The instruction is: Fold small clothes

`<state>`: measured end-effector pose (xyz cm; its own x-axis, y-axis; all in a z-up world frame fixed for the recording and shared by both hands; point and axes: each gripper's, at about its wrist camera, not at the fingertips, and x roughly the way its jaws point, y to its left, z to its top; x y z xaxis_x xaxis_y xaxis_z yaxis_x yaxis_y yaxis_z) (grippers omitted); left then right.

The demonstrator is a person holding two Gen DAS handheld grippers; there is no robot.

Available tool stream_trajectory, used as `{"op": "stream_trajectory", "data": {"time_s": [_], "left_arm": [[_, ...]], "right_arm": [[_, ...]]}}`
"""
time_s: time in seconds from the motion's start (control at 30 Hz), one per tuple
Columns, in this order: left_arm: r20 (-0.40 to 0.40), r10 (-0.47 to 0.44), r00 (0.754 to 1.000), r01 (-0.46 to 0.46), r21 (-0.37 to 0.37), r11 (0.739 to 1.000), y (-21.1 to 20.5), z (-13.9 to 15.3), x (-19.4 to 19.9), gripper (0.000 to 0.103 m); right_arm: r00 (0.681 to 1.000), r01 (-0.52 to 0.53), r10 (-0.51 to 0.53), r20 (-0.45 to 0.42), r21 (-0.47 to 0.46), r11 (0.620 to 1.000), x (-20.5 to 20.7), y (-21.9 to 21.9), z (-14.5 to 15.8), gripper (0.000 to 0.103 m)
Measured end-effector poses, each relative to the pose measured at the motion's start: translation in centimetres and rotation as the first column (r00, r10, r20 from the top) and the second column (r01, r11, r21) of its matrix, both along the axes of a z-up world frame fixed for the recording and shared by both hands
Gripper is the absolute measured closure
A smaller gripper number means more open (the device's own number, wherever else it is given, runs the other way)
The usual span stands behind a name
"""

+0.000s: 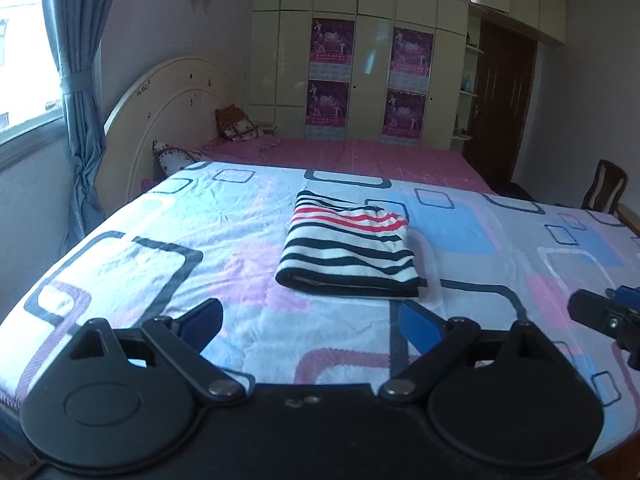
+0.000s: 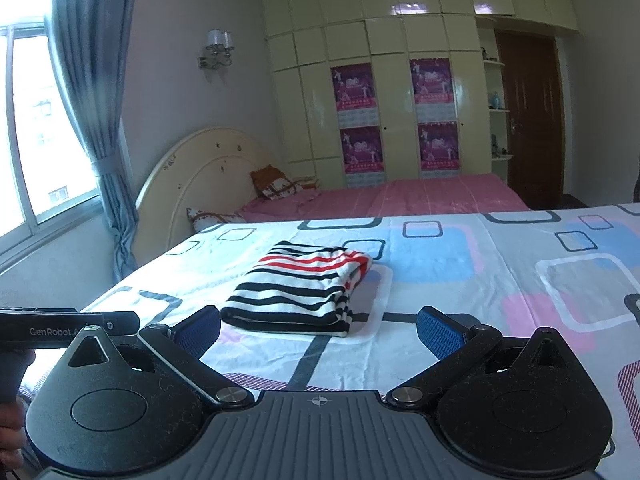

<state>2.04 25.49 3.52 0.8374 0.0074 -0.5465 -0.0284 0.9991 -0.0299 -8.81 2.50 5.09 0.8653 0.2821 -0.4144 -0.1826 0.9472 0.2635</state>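
A small garment (image 1: 352, 248) with black, white and red stripes lies folded into a neat rectangle on the patterned sheet (image 1: 160, 248). It also shows in the right wrist view (image 2: 304, 292). My left gripper (image 1: 312, 324) is open and empty, just in front of the garment's near edge and apart from it. My right gripper (image 2: 318, 332) is open and empty, close in front of the garment. The right gripper's tip shows at the right edge of the left wrist view (image 1: 604, 316). The left gripper's body shows at the left of the right wrist view (image 2: 68, 330).
The sheet covers a raised flat surface. Behind it is a bed with a pink cover (image 2: 400, 196), pillows (image 2: 276, 184) and a cream headboard (image 2: 200, 172). A wardrobe wall (image 2: 392, 100) and brown door (image 2: 528, 120) stand at the back. A wooden chair (image 1: 604, 188) is at the right.
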Motion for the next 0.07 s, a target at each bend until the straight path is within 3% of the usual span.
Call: {"op": "stream_trajectory", "data": {"time_s": [0.07], "left_arm": [[-0.009,0.004,1.0,-0.004,0.007,1.0,0.05,-0.22,1.29,0.002]], "right_arm": [[1.0,0.016,-0.016,-0.019,0.001,1.0,0.75,-0.4,-0.63,0.0]]}}
